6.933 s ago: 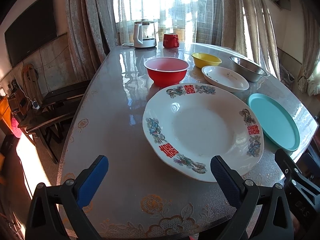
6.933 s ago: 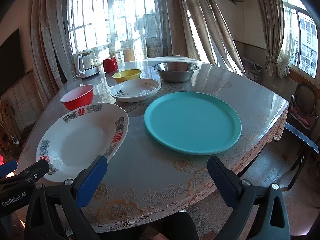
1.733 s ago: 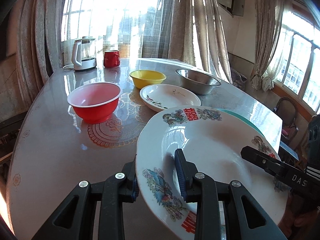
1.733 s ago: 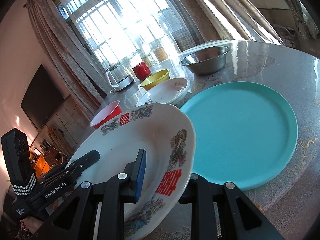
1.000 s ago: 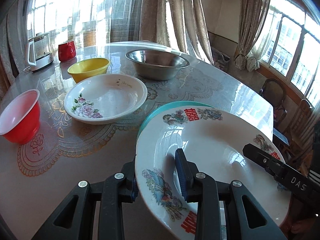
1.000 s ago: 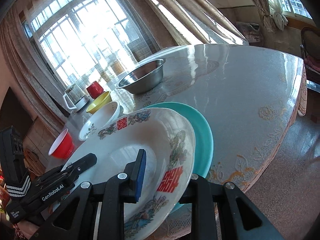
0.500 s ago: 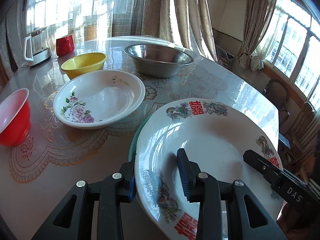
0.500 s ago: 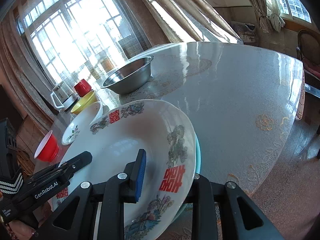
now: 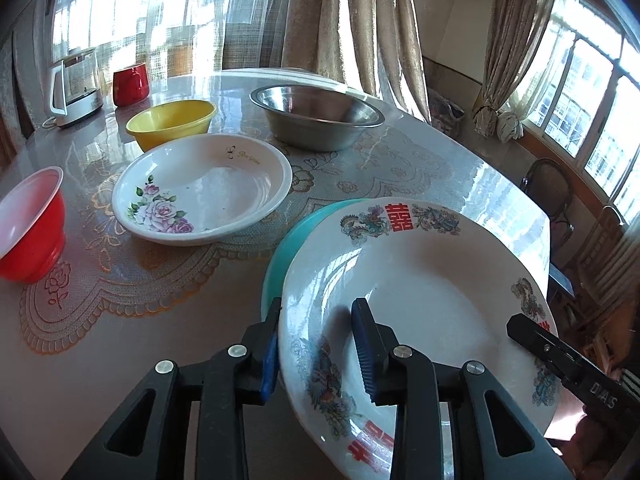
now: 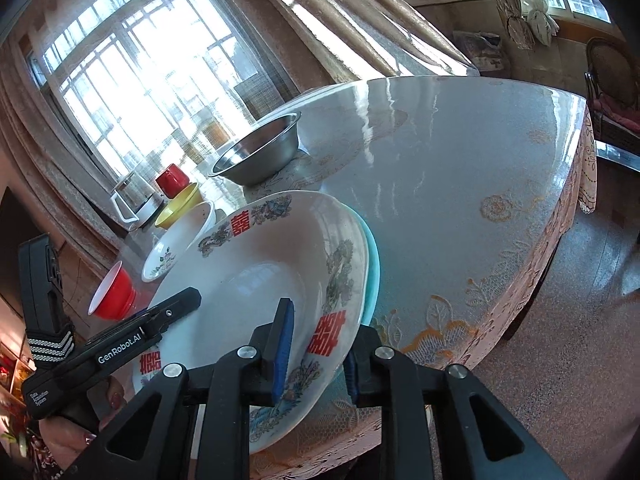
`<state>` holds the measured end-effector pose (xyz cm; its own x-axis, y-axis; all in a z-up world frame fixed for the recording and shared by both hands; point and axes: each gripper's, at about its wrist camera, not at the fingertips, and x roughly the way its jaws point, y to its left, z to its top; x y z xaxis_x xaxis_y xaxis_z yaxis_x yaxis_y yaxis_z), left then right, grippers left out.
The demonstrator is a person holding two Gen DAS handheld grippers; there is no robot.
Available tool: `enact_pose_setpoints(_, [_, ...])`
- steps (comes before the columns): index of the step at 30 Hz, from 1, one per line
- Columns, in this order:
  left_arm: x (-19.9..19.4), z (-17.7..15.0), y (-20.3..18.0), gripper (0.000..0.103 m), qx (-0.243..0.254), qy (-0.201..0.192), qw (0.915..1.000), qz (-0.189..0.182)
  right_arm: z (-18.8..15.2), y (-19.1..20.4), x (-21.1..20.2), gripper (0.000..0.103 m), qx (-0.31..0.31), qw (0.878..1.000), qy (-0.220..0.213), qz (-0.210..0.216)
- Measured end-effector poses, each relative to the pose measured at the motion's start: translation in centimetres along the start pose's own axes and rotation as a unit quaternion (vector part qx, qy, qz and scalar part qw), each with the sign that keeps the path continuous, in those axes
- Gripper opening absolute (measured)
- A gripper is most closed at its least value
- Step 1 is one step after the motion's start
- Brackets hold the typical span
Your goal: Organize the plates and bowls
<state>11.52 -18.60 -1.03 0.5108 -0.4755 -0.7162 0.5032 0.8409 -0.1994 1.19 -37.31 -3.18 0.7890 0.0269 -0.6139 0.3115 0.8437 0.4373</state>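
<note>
Curtained windows behind round worktop under lace-patterned cover. Large white dragon-pattern plate laid on teal plate at near edge. Rim clamped on both sides: left gripper jaws gripping it, right gripper jaws just closed further onto it. Steel bowl, rose-pattern plate, yellow bowl, red bowl set apart beyond.

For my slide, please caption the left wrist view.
Two hand-held grippers hold large white plate over teal plate.
</note>
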Motion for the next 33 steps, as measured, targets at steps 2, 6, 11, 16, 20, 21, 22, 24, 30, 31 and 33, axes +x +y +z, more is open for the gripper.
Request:
enact_pose_setpoints(2, [-1.2,-0.1,0.1,0.031,0.002,-0.018,0.9998,0.008,0.2,-0.1,0.2,0.016,0.004,1.0,-0.001,0.0])
enact_pose_setpoints(6, [-2.1,0.2,-0.7,0.021,0.042,-0.04,0.9979,0.03,0.5,0.0,0.5,0.016,0.002,1.0,-0.007,-0.011])
enact_pose_setpoints(11, [-1.1,0.8,-1.2,0.02,0.053,-0.05,0.9956,0.059,1.2,-0.2,1.3,0.017,0.009,1.0,-0.01,-0.012])
enact_pose_setpoints(16, [-0.6,1.1,-1.2,0.02,0.063,-0.056,0.9942,0.067,1.6,0.0,2.1,0.018,0.003,1.0,-0.016,-0.018])
enact_pose_setpoints(20, [-0.8,0.9,-0.6,0.022,0.046,-0.047,0.9965,0.051,1.5,0.4,2.1,0.021,-0.008,0.999,-0.016,-0.032])
enact_pose_setpoints(21, [-1.0,0.9,-0.4,0.024,0.04,-0.047,0.9969,0.049,1.4,0.5,2.1,0.022,-0.012,0.999,-0.015,-0.036])
enact_pose_setpoints(22, [-1.2,0.8,-0.2,0.025,0.036,-0.048,0.9969,0.05,1.3,0.7,2.1,0.022,-0.015,0.999,-0.014,-0.038])
enact_pose_setpoints(24, [-1.8,0.7,0.3,0.036,0.032,-0.051,0.9965,0.058,1.1,0.9,1.9,0.028,-0.019,0.999,-0.014,-0.034])
enact_pose_setpoints(30, [-3.7,0.2,2.5,0.056,0.013,-0.066,0.9945,0.08,0.8,1.3,0.9,0.032,-0.022,0.998,-0.026,-0.051])
enact_pose_setpoints(31, [-4.0,0.1,2.9,0.06,0.009,-0.067,0.9943,0.083,0.8,1.3,0.7,0.033,-0.02,0.998,-0.026,-0.05])
enact_pose_setpoints(33, [-4.4,0.0,3.7,0.07,0.004,-0.07,0.9932,0.094,0.7,1.3,0.5,0.033,-0.018,0.998,-0.028,-0.053])
